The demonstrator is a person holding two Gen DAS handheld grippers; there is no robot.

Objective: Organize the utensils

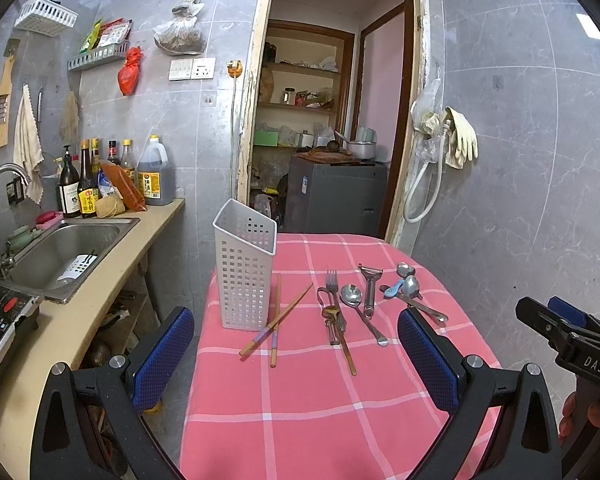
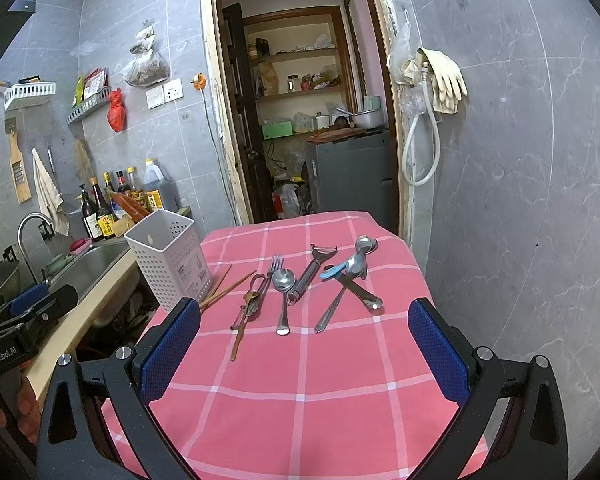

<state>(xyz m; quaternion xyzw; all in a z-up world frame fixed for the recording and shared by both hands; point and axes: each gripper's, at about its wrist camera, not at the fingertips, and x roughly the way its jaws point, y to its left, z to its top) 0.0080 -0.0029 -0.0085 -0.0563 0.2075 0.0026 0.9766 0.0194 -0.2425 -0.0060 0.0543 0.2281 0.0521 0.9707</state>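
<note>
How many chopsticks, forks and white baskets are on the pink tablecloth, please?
Chopsticks: 2
Forks: 1
White baskets: 1
Total: 4

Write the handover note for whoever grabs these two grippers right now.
Left gripper: open, empty, hovering over the near part of the pink tablecloth.
Right gripper: open, empty, likewise.
White perforated holder stands at the table's left edge; nothing shows above its rim.
On the cloth: chopsticks beside the holder, then fork, spoon, peeler, and a pile of spoons on the right.
Done: nothing.
Left: every utensil into the holder.
</note>
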